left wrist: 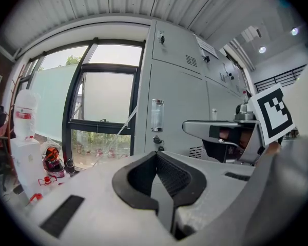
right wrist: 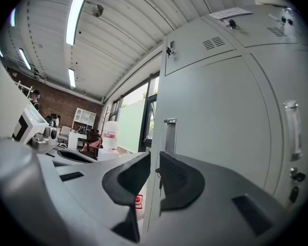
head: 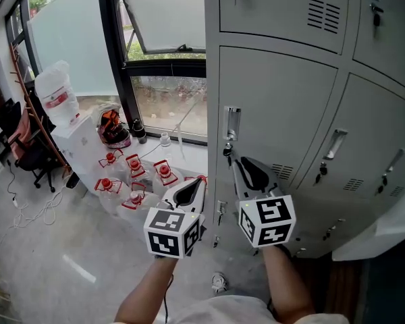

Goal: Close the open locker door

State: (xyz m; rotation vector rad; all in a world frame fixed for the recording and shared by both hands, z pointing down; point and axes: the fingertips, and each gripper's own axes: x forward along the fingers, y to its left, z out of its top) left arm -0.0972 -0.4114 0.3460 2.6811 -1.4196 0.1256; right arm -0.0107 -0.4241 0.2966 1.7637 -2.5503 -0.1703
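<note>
Head view: grey lockers (head: 277,106) beside window (head: 165,19); red-capped jugs (head: 135,174) on pale floor (head: 47,255).

Your left gripper (head: 194,187) sits near and low, jaws pressed together and empty. Your right gripper (head: 247,166) reaches slightly farther just beside it, jaws a narrow slit apart.

A grey, glossy concrete floor (head: 61,262) carries a cluster of clear plastic water jugs with red caps (head: 131,181) below the window. A white water dispenser topped by a large bottle (head: 77,137) stands beside them, a loose white cable (head: 34,214) lies further left near a black office chair (head: 27,159), and a bank of grey metal lockers (head: 283,113) stands at right
</note>
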